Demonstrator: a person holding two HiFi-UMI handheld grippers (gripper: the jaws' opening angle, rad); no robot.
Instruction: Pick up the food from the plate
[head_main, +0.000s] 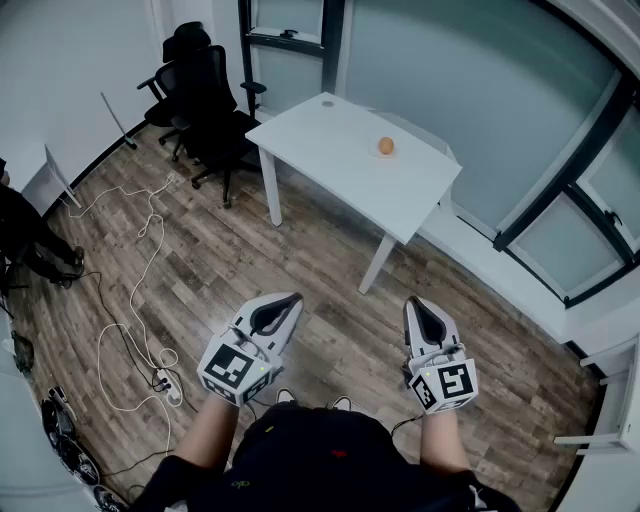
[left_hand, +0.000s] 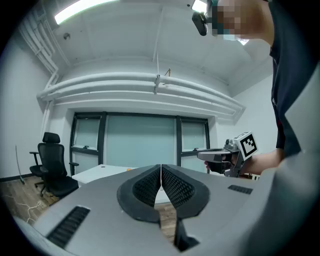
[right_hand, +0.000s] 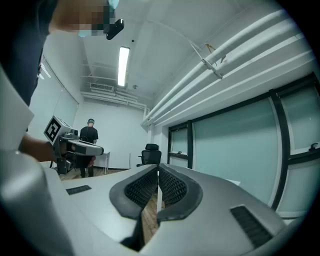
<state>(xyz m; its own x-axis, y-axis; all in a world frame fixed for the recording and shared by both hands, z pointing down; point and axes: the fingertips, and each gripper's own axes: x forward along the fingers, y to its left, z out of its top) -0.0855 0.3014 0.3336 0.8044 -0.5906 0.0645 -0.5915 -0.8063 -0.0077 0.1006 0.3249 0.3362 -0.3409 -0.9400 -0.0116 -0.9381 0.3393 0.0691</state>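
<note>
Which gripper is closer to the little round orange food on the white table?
Right. The right gripper is almost straight back from the round orange food; the left gripper is equally far back but off to its left.

The left tool (head_main: 275, 312) and right tool (head_main: 424, 318) are held side by side, jaws closed and empty.

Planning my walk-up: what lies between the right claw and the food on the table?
In the head view, only bare wood floor separates the right claw from the white table carrying the food; cables lie off left.
</note>
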